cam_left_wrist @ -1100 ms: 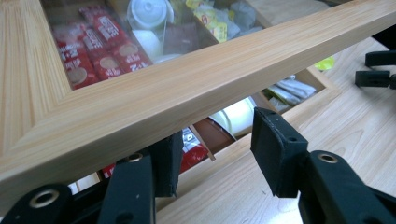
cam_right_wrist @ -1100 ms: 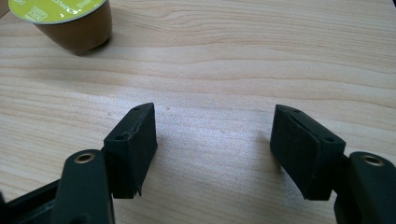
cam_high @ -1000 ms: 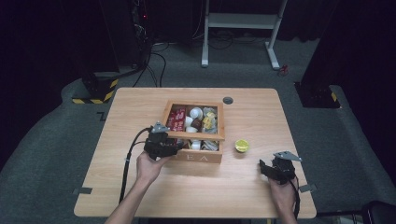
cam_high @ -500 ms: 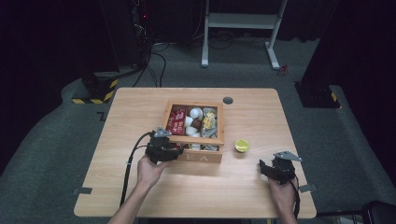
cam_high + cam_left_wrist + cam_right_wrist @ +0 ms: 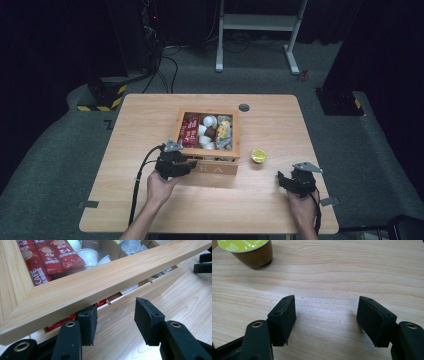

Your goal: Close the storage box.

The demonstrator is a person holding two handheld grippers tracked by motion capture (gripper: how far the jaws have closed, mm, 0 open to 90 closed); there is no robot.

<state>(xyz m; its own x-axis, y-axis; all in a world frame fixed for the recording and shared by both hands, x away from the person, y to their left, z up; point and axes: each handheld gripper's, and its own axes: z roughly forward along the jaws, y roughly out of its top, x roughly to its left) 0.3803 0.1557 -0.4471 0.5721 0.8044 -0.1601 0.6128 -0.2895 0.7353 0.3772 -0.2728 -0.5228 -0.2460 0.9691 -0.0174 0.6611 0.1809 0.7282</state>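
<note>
A wooden tea box [image 5: 215,170] stands mid-table. Its windowed lid [image 5: 105,277] is tilted, with the front rail raised a little off the box's front wall [image 5: 140,297]. Red sachets [image 5: 47,260] and white cups [image 5: 87,255] lie inside. My left gripper [image 5: 116,315] is open at the box's front left corner [image 5: 186,164]. One pad sits under the lid's rail and the other is free in front of the wall. My right gripper [image 5: 327,315] is open and empty, low over the bare table at the right [image 5: 290,181].
A brown capsule with a yellow-green foil top [image 5: 247,250] stands on the table between the box and my right gripper [image 5: 259,156]. A small dark round disc [image 5: 244,107] is set in the table behind the box. Cables trail from both grippers toward the front edge.
My left gripper has crept slightly toward the near side at the box's front corner. The right gripper has stayed where it was.
</note>
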